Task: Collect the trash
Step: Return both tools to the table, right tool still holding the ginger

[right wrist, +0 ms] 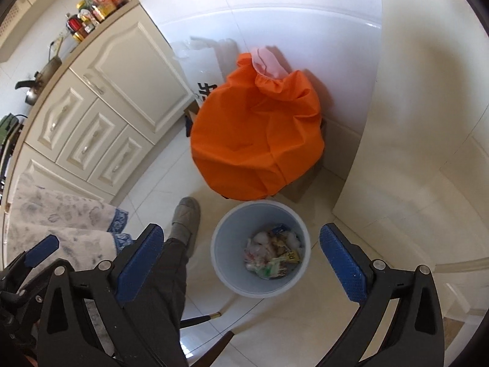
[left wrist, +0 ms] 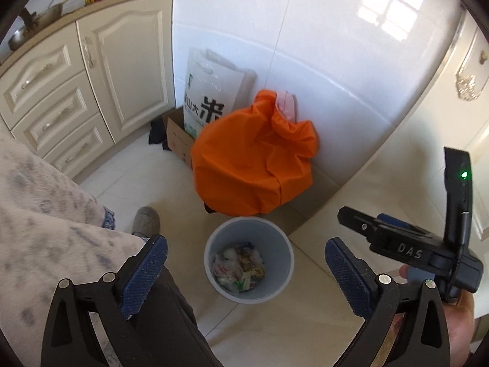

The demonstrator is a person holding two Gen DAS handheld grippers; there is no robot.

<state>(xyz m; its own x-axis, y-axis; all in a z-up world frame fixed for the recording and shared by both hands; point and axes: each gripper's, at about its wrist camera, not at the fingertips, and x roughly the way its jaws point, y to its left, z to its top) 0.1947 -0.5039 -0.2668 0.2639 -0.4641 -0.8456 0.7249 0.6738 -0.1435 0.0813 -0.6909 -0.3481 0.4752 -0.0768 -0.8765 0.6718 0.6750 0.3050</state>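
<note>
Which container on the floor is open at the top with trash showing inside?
The pale blue bin, nearest the camera, is open with wrappers visible; the orange bag behind it is gathered shut.

Readable text here, not much tbh
"DAS" is on the right tool (left wrist: 409,252); a big "米" is printed on the white bag (left wrist: 211,91).

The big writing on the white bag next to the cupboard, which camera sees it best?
The left wrist view. There the white bag stands clear above the orange bag, so the large dark character and the smaller print beside it show. In the right wrist view the orange bag covers most of it, leaving only a corner of the character.
</note>
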